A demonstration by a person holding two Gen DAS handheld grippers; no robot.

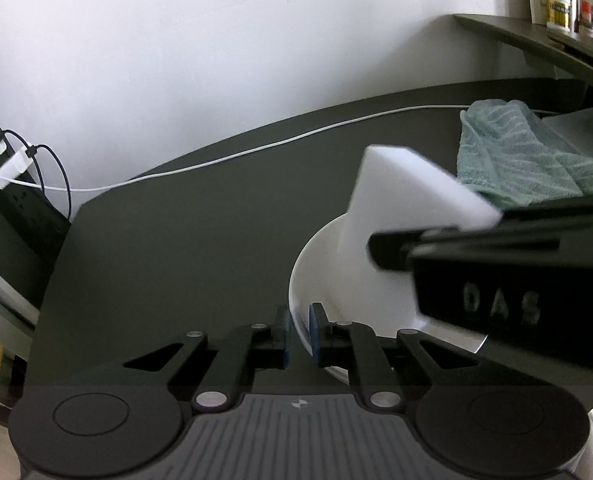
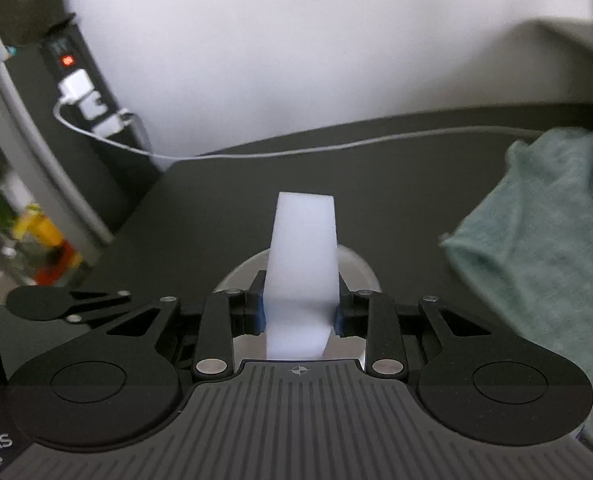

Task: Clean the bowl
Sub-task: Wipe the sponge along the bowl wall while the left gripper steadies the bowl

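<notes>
My left gripper (image 1: 299, 334): jaws nearly closed, pinching near rim of white bowl (image 1: 316, 264). Bowl sits on dark tabletop (image 1: 176, 248). My right gripper (image 2: 299, 312): jaws part-open, squeezing white sponge (image 2: 302, 264) between blue pads; sponge sticks forward, hanging above bowl. Green towel (image 1: 524, 156) lies on tabletop beyond bowl, to its right. White cable (image 1: 256, 148) runs along tabletop's far edge, behind bowl.
</notes>
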